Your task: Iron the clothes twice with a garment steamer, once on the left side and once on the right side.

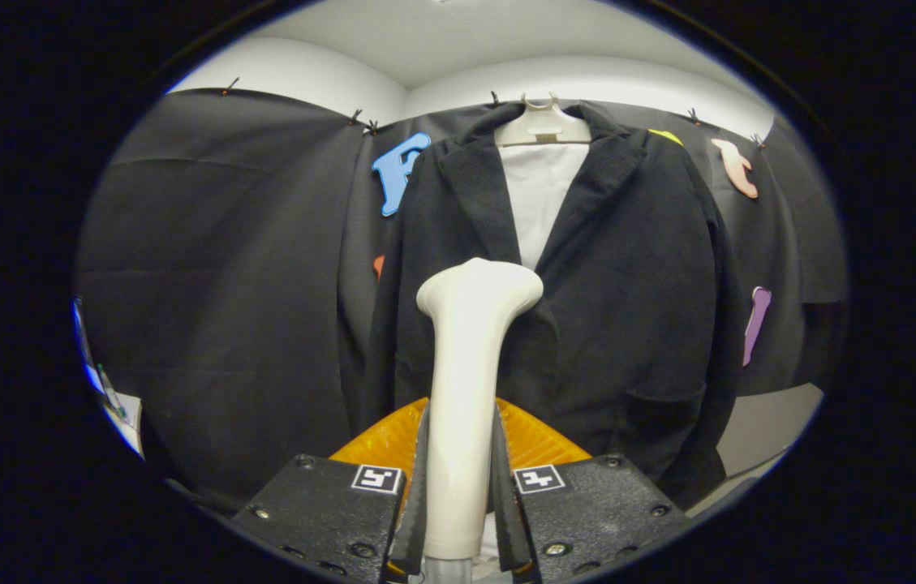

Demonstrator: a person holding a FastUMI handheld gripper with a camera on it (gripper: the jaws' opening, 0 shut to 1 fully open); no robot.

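Observation:
A dark jacket hangs on a white hanger against the booth's wall, with a white lining showing between its lapels. My gripper is shut on the cream handle of the garment steamer, which stands upright between the fingers. The steamer's flared head points at the jacket's front, just below the lapels' meeting point, slightly left of centre. Whether the head touches the cloth I cannot tell. An orange ribbed part sits just behind the fingers, low in front of the jacket's hem.
Black cloth covers the wall to the left and right of the jacket. A pale wall and floor strip shows at the lower right, past the jacket's sleeve. Some small items lie at the far left.

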